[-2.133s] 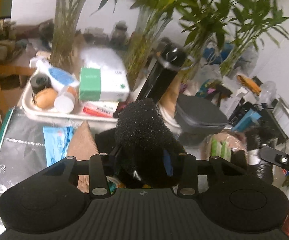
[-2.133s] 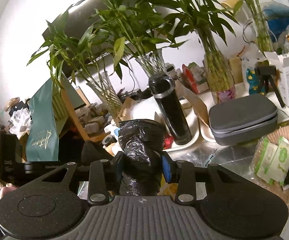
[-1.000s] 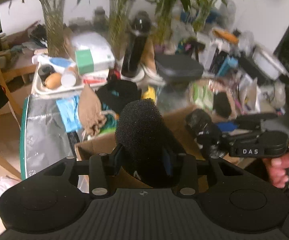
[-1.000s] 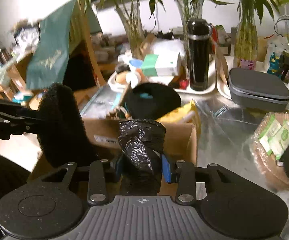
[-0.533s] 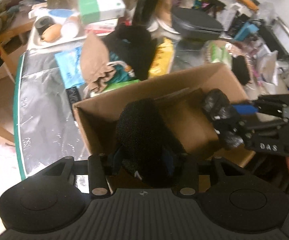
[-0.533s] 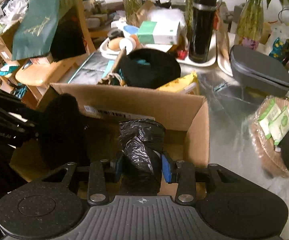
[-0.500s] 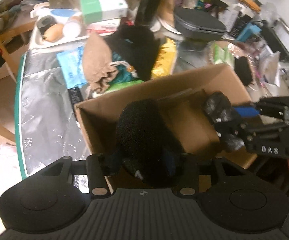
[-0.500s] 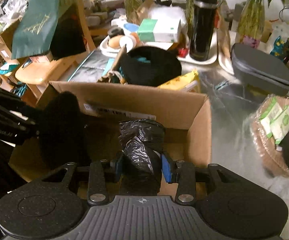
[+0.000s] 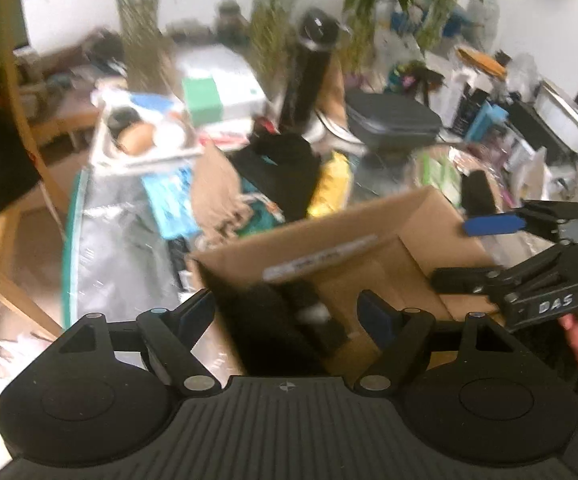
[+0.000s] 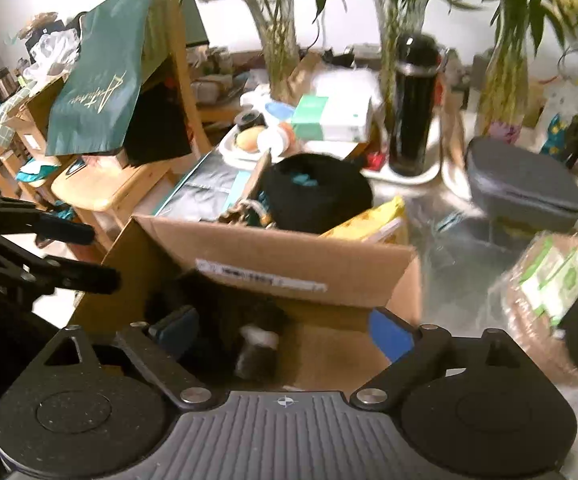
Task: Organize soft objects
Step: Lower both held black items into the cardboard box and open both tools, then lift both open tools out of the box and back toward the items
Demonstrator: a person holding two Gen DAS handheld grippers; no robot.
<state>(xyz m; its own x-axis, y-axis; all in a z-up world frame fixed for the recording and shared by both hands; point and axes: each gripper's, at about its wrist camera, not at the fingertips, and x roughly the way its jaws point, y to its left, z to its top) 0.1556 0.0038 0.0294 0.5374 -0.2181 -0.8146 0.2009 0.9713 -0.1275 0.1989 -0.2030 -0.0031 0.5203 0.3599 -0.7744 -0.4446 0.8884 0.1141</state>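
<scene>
Item 1, soft objs: black sponge (image 9: 265, 320) and crumpled black bag roll (image 10: 255, 350) both lie inside the cardboard box (image 9: 421, 224), low in its near part; the frames are blurred, so which dark lump is which is prob. but not certain.

Item 2, my claws: my left gripper (image 9: 287, 312) has its jaws spread wide and grips nothing; it hangs over the box's near-left corner. My right gripper (image 10: 285, 330) is likewise spread wide and bare, over the box's near side, with the blue pads (image 10: 391, 334) showing. Each claw shows in the other's view at the box's flank, apart from the soft objs.

Item 3, box: brown, top open, white label strip (image 10: 261, 274) on inner far wall; sits at the near edge of the silver-covered table (image 9: 105, 240).

Item 4, surrounds beyond the box: black round cushion (image 10: 315, 196) w/ yellow packet (image 10: 373, 218) beside it; tall black flask (image 10: 413, 104); grey zip case (image 10: 525, 182); white tray (image 9: 141, 156) w/ green-white carton (image 10: 331, 118); bamboo stems in glass vases (image 10: 279, 36) behind.
</scene>
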